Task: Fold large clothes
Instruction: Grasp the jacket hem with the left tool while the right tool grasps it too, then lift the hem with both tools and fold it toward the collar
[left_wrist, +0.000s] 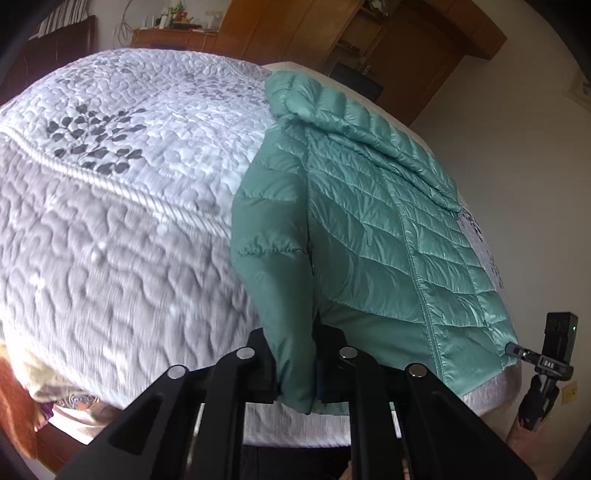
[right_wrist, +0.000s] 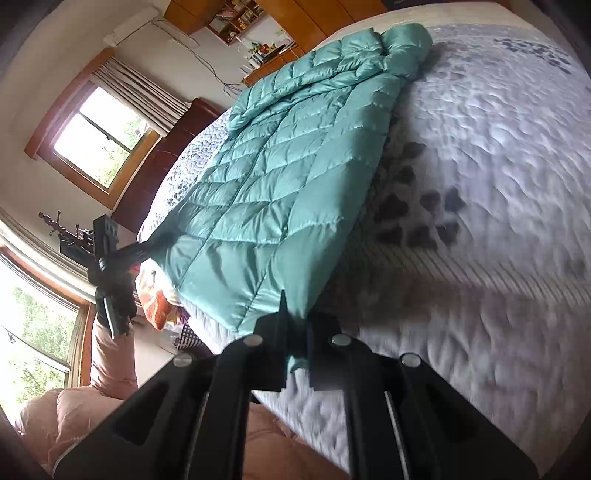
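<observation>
A teal quilted down jacket (left_wrist: 369, 206) lies on the bed, hood at the far end; it also shows in the right wrist view (right_wrist: 280, 177). My left gripper (left_wrist: 297, 369) is shut on the jacket's hem corner, where a sleeve fold hangs down between the fingers. My right gripper (right_wrist: 297, 350) is shut on the opposite hem corner. In the left wrist view the right gripper (left_wrist: 517, 349) pinches the hem at the right edge. In the right wrist view the left gripper (right_wrist: 155, 243) pinches the far hem corner at the left.
The jacket rests on a white quilted bedspread (left_wrist: 129, 221) with grey leaf prints, also in the right wrist view (right_wrist: 480, 221). A wooden dresser (left_wrist: 173, 37) and wardrobe (left_wrist: 388, 44) stand beyond the bed. Windows (right_wrist: 96, 136) and a dark headboard (right_wrist: 155, 166) lie left.
</observation>
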